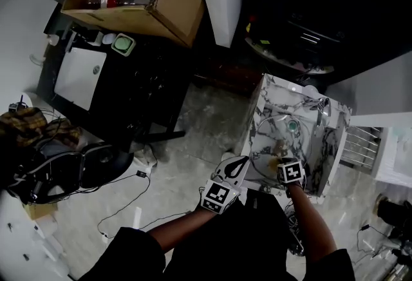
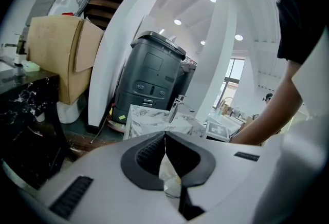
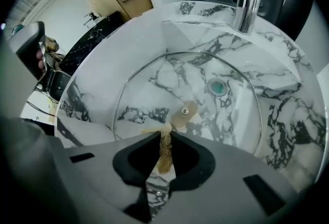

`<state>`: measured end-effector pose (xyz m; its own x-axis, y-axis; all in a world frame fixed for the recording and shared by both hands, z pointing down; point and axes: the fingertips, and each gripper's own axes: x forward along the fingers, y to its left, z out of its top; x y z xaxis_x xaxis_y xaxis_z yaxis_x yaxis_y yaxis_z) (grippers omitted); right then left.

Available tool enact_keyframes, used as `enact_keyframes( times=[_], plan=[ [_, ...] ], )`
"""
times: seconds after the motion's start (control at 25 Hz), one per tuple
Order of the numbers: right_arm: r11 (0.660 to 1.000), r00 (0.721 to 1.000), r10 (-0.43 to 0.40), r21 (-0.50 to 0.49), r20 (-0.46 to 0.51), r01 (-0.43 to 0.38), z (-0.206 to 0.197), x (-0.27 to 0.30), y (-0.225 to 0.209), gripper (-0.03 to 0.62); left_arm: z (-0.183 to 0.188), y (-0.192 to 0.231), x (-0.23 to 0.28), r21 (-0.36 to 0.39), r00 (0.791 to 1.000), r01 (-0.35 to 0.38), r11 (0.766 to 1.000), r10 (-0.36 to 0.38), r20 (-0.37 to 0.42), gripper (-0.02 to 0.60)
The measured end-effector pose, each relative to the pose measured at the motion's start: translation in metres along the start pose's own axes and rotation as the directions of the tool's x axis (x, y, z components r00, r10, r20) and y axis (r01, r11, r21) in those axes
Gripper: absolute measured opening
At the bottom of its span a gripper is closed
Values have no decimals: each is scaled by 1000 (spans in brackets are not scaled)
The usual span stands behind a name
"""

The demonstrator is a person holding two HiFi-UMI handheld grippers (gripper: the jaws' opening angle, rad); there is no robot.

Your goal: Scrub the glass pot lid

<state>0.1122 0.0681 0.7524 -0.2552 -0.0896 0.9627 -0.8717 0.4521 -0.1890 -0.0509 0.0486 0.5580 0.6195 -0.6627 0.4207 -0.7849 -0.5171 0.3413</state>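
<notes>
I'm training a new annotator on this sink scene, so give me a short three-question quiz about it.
1. True or false: the glass lid lies inside the marble sink.
2. The right tongs are shut on: A) a spoon, B) a thin brown scrubber, C) nothing.
3. Which tongs hang outside the sink?
Key: 1 true; 2 B; 3 the left tongs.
</notes>
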Motion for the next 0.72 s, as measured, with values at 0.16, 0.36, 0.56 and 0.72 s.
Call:
enact_keyframes(
  times=[0.16, 0.36, 0.56, 0.72],
  plan=[
    [1000, 1000, -3, 1, 2, 3, 7, 2, 8, 63, 2, 14, -5, 0, 1000, 1, 1000, -1, -1, 17],
    [1000, 1000, 3, 13, 20, -3, 20, 4, 16, 63, 6, 27, -10, 1, 1000, -3, 1000, 3, 6, 17],
    [997, 999, 30, 72, 26, -32, 25, 12, 27, 63, 6, 32, -14, 0, 1000, -7, 1000, 7, 14, 17],
    [994, 998, 39, 103, 40, -43, 36, 14, 34, 63, 9, 35, -16, 0, 1000, -9, 1000, 9, 19, 17]
  ],
)
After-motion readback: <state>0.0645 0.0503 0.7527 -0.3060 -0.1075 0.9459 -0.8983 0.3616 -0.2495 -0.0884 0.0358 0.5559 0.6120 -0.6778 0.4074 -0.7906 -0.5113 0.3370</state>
